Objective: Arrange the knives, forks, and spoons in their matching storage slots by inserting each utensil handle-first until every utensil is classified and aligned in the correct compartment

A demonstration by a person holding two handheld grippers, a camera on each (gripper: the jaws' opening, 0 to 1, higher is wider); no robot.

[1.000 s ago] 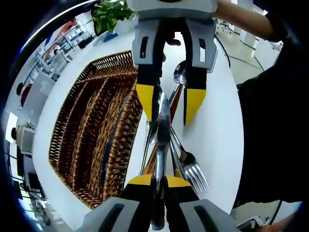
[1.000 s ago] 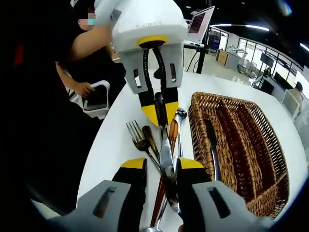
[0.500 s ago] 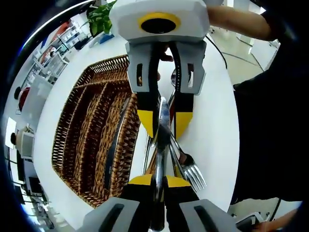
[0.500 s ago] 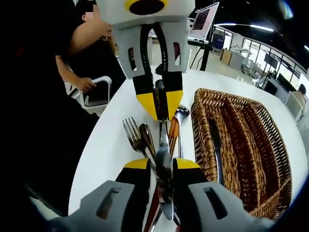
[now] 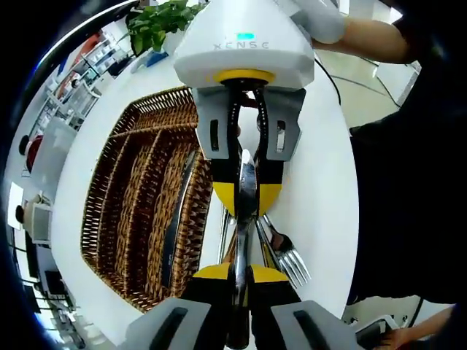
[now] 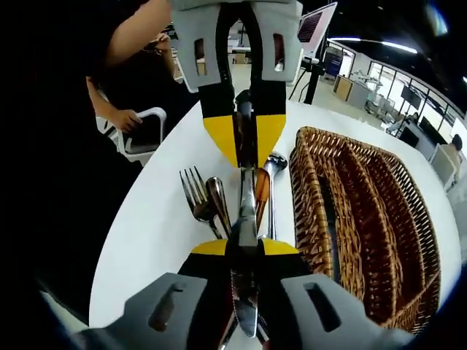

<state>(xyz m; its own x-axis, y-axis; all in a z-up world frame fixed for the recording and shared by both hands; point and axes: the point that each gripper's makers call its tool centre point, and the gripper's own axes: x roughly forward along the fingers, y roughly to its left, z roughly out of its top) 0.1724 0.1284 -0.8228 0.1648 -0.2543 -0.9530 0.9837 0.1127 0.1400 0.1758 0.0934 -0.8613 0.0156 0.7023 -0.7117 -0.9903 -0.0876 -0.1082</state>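
Note:
A silver table knife point(image 5: 245, 182) point(image 6: 244, 219) hangs above the white table, held at both ends. My left gripper point(image 5: 241, 273) point(image 6: 244, 142) is shut on one end. My right gripper point(image 6: 244, 249) point(image 5: 246, 198) is shut on the other end, facing the left one. Under the knife lie a fork point(image 6: 193, 197) point(image 5: 290, 259), a spoon point(image 6: 219, 200), a second spoon point(image 6: 274, 163) and a brown-handled utensil point(image 6: 260, 191). The wicker cutlery tray point(image 5: 131, 189) point(image 6: 365, 211) has long slots, and one slot holds another knife point(image 5: 175, 219) point(image 6: 325, 211).
The round white table point(image 5: 321, 189) point(image 6: 157, 219) ends close beside the loose cutlery. A person in black stands at that edge, with an arm point(image 5: 365, 36) reaching in. A potted plant point(image 5: 157, 22) stands beyond the tray. A white chair point(image 6: 146, 142) is near the table.
My right gripper has closed from open onto the knife that the left gripper held throughout. The two grippers have drawn closer together along the knife.

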